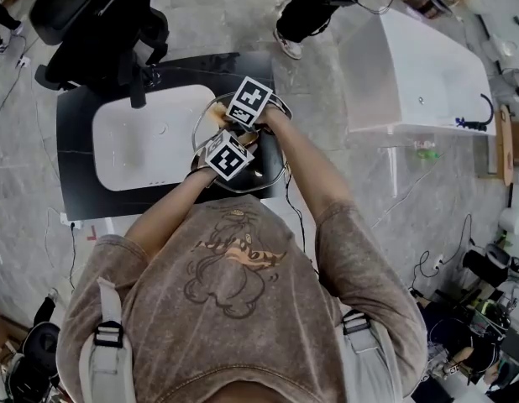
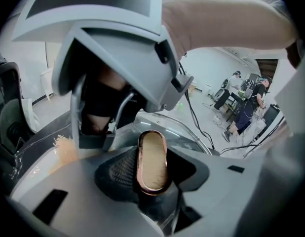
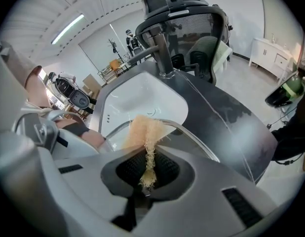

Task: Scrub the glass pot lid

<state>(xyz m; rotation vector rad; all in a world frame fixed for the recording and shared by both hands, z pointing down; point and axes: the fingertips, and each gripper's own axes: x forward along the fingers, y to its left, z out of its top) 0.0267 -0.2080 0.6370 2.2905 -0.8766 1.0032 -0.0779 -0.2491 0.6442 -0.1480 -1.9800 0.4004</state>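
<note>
In the head view both grippers meet over the glass pot lid (image 1: 258,177), above the black counter's right end. My left gripper (image 1: 228,158) is shut on the lid's copper-rimmed oval knob (image 2: 152,161), which stands between its pads; the curved glass (image 2: 194,138) lies beyond. My right gripper (image 1: 245,106) is shut on a tan fibrous scrubber (image 3: 145,132), whose tuft rests against the lid's rim (image 3: 194,138). In the left gripper view the right gripper (image 2: 95,130) looms just above, and the scrubber (image 2: 63,148) shows at the left.
A white sink basin (image 1: 146,137) is set in the black counter (image 1: 79,170), with a faucet (image 3: 161,53) behind it. An office chair (image 1: 100,23) stands beyond. A white tub (image 1: 419,65) is at the right, and a person's legs (image 1: 306,11) at the top.
</note>
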